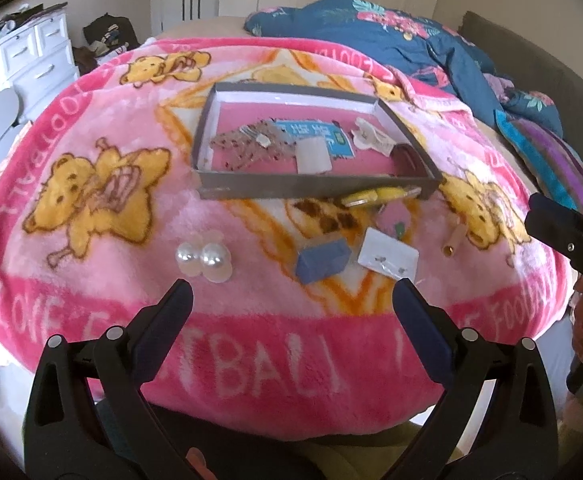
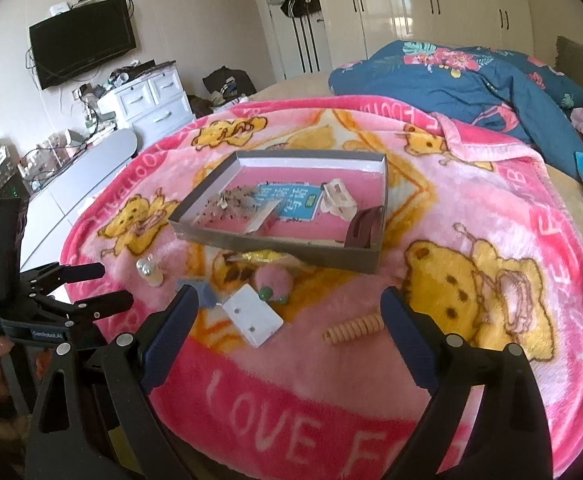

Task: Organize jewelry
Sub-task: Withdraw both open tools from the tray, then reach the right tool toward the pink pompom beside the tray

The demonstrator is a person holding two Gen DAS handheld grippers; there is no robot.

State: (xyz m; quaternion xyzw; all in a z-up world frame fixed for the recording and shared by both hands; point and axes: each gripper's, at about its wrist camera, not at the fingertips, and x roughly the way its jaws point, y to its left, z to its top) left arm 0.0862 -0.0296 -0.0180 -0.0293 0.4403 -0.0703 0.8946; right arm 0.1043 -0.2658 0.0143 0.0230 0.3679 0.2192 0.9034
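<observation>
Both my tools, left [image 1: 291,292] and right [image 2: 289,300], hang spread and empty over the bed's pink blanket [image 1: 91,264], the box [image 1: 311,190] at twelve o'clock part-filled, pearl earrings [image 1: 203,258], earring card [image 2: 253,318] and coil [image 2: 353,328] still loose.

Pearl earrings [image 1: 203,258] before grey tray [image 1: 315,190]

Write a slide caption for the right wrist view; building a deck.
Open right gripper hovers over loose jewelry on a pink blanket, before a gray tray.
</observation>
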